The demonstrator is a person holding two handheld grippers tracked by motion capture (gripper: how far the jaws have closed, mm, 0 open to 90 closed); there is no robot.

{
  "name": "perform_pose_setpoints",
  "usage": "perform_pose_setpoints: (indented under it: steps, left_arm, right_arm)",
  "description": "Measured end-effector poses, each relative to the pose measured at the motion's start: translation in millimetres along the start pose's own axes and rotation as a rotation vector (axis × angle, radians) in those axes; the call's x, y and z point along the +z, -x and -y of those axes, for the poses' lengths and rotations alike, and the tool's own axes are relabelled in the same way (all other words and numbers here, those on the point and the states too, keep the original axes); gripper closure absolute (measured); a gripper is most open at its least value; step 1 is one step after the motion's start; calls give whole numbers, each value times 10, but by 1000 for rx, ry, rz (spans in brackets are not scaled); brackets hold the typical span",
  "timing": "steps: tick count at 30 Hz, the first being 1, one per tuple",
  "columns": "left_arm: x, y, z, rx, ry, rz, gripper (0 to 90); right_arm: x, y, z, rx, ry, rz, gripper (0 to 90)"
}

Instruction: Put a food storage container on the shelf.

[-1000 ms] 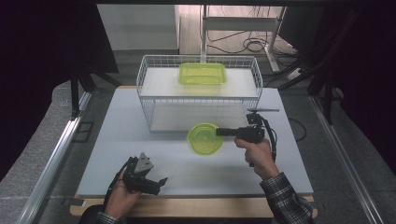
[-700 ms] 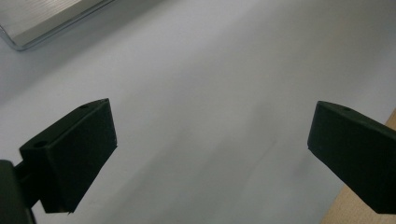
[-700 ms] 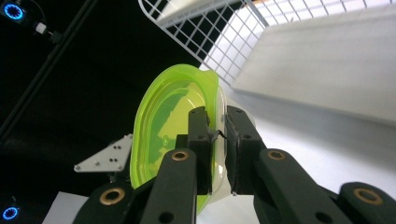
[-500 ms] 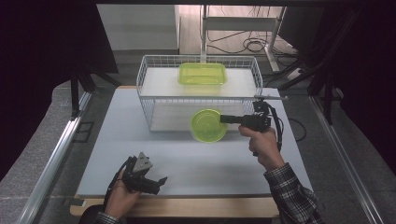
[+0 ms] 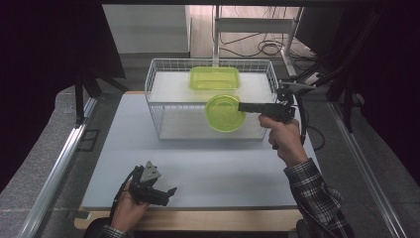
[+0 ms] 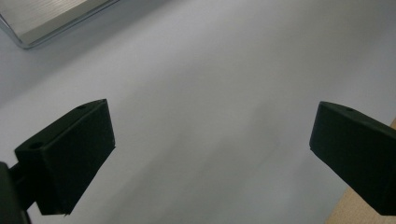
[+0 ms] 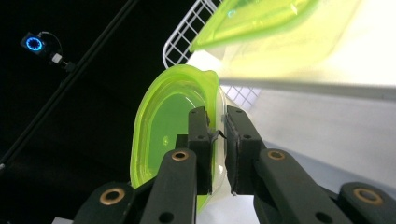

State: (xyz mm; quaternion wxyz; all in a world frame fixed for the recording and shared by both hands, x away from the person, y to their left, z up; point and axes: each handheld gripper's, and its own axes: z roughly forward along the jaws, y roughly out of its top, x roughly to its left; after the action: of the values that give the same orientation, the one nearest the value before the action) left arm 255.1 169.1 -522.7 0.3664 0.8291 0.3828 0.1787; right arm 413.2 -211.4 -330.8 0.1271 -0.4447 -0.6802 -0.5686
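A pale grey table [image 5: 208, 168] with a wooden front edge fills the lower frame; black curtains [image 5: 49, 59] flank both sides, cables [image 5: 267, 47] trailing across the floor at upper right.

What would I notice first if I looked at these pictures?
The bright green round bowl, held up by its rim in the right hand-held gripper in front of the white wire basket. Next, a green rectangular container sits on top inside that basket. Near the front edge of the table, the left hand-held gripper rests with its jaws wide open and nothing between them.
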Motion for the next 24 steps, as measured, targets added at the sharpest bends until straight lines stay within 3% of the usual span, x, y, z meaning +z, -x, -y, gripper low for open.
perform_pose_setpoints:
  steps: [10, 24]
  left_arm:
    - [-6, -6, 0, -8, 7, -1, 0]
    - [-10, -8, 2, -10, 6, 2, 0]
  right_arm:
    - [-25, -150, -286, -21, 42, 8, 813]
    - [91, -333, -660, -55, 95, 65, 813]
